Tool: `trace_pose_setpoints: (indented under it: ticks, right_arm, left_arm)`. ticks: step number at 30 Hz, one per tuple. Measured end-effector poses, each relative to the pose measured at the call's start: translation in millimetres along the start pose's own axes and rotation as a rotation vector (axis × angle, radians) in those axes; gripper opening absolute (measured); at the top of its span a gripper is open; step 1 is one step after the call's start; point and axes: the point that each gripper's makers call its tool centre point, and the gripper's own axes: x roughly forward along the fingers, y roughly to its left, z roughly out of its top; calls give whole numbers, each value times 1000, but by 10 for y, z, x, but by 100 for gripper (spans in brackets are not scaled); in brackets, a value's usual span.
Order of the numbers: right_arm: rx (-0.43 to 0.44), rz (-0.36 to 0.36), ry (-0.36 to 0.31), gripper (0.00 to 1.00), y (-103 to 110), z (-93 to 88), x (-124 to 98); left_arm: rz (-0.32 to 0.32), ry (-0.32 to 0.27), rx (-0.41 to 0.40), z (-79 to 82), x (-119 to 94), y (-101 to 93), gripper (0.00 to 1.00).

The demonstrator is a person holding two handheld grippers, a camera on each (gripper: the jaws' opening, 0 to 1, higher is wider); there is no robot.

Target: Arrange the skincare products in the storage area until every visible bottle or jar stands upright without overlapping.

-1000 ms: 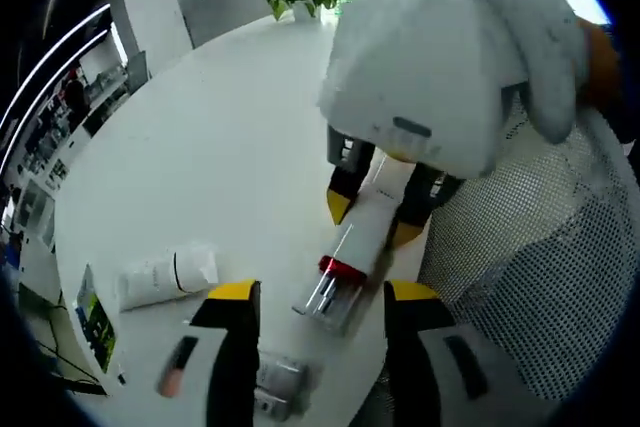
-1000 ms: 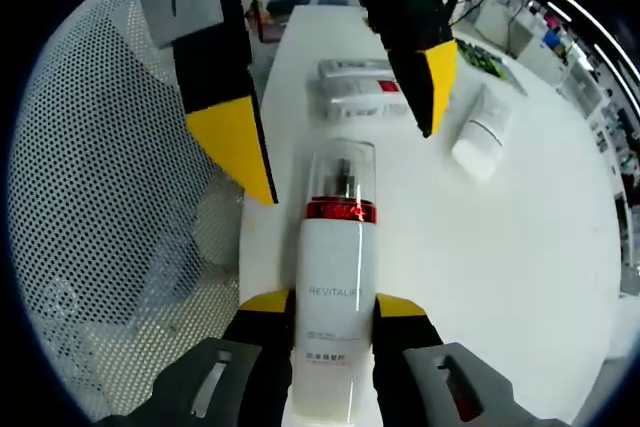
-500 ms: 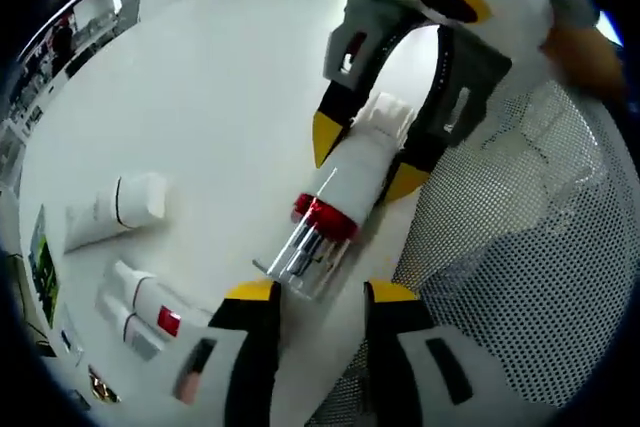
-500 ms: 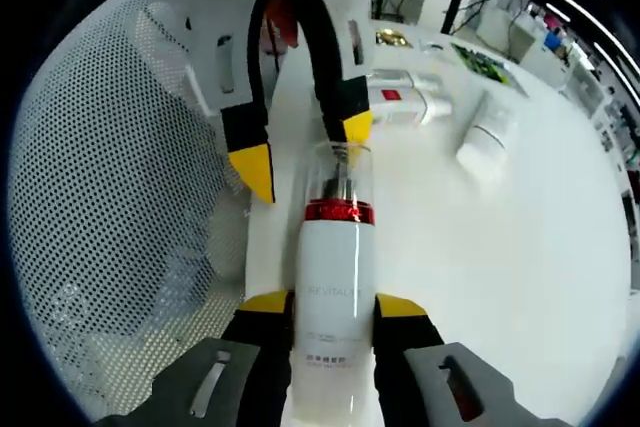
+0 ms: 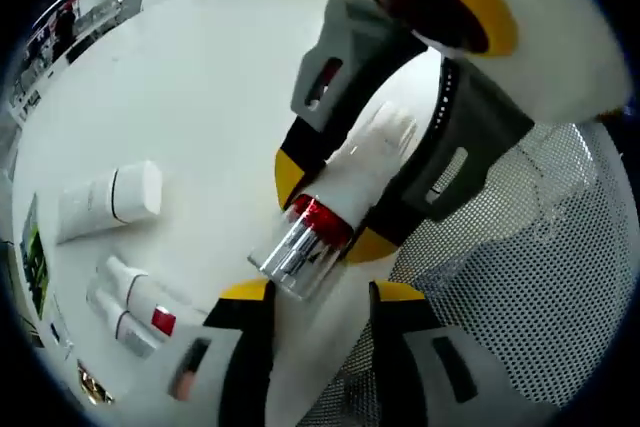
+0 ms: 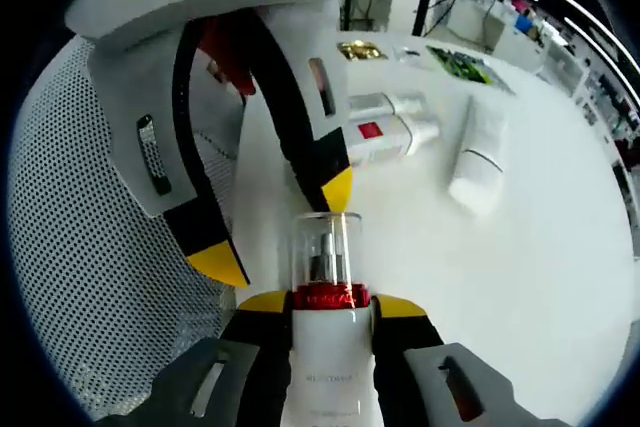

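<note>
Pump bottle (image 6: 325, 347): white body, red collar, clear cap, clamped between the right gripper (image 6: 322, 309) jaws, cap pointing forward.
Left gripper (image 5: 318, 294): jaws spread apart, empty, flanking the bottle's clear cap.
Handling: probably rigid, smooth and slippery; cap may pop off, so grip the white body.
Other tubes (image 6: 390, 130): lying flat on the surface (image 6: 540, 277) ahead of the right gripper.
</note>
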Motion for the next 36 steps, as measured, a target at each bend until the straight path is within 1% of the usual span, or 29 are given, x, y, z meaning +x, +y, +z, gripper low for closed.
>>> trace_pose_setpoints:
  ticks: [1, 2, 3, 4, 5, 6, 8, 10, 12, 14, 15, 16, 18, 19, 21, 22, 25, 26, 28, 31, 35, 36]
  right_arm:
    - [-3, 0, 1, 28, 6, 3, -6]
    - [-3, 1, 3, 27, -8, -7, 4]
    - [1, 1, 4, 27, -13, -8, -4]
    - [16, -2, 3, 27, -33, -13, -2]
    - [25, -8, 3, 26, -47, -15, -6]
    - [63, -23, 9, 26, -84, -30, -9]
    - [92, -34, 7, 26, -148, -49, -28]
    - [94, -39, 7, 26, -175, -69, -65]
    - [101, -60, -5, 26, -225, -73, -108]
    - [110, -82, -28, 26, -286, -50, -151]
    - [114, -95, -55, 26, -321, -16, -183]
    - [120, -103, -67, 25, -347, 7, -199]
    - [143, -121, -108, 25, -391, 68, -251]
    - [145, -122, -119, 25, -396, 86, -272]
    - [156, -131, -146, 25, -421, 132, -304]
    - [156, -130, -161, 25, -422, 165, -314]
    - [132, -116, -188, 25, -387, 221, -320]
    - [119, -111, -190, 25, -365, 238, -316]
    - [101, -100, -190, 25, -323, 261, -307]
    - [91, -98, -199, 25, -306, 296, -326]
    - [55, -97, -233, 25, -290, 370, -359]
    - [36, -93, -256, 25, -270, 411, -372]
  left_arm:
    - [-23, -11, -61, 4, -11, -7, 32]
    - [-40, -20, -103, 11, -17, -18, 33]
    - [-54, -29, -143, 21, -25, -22, 33]
    - [-65, -46, -203, 40, -39, -10, 33]
    - [-69, -61, -231, 59, -50, 10, 33]
    - [-73, -81, -262, 86, -67, 26, 32]
    - [-80, -113, -307, 135, -109, 43, 32]
    - [-83, -137, -354, 165, -142, 73, 32]
    - [-93, -164, -396, 200, -178, 107, 33]
    - [-92, -211, -449, 255, -241, 179, 35]
    - [-91, -255, -483, 311, -292, 232, 36]
    - [-87, -288, -507, 347, -329, 271, 36]
    - [-83, -346, -544, 417, -400, 347, 36]
    - [-82, -387, -569, 467, -450, 386, 36]
    - [-87, -431, -588, 520, -490, 411, 36]
    - [-97, -435, -596, 522, -497, 400, 36]
    - [-119, -417, -618, 508, -469, 368, 37]
    - [-125, -432, -630, 520, -470, 378, 36]
    - [-138, -440, -670, 531, -477, 394, 34]
    - [-147, -432, -678, 527, -463, 381, 30]
    - [-177, -430, -689, 541, -454, 317, 34]
    - [-186, -436, -697, 556, -453, 302, 34]
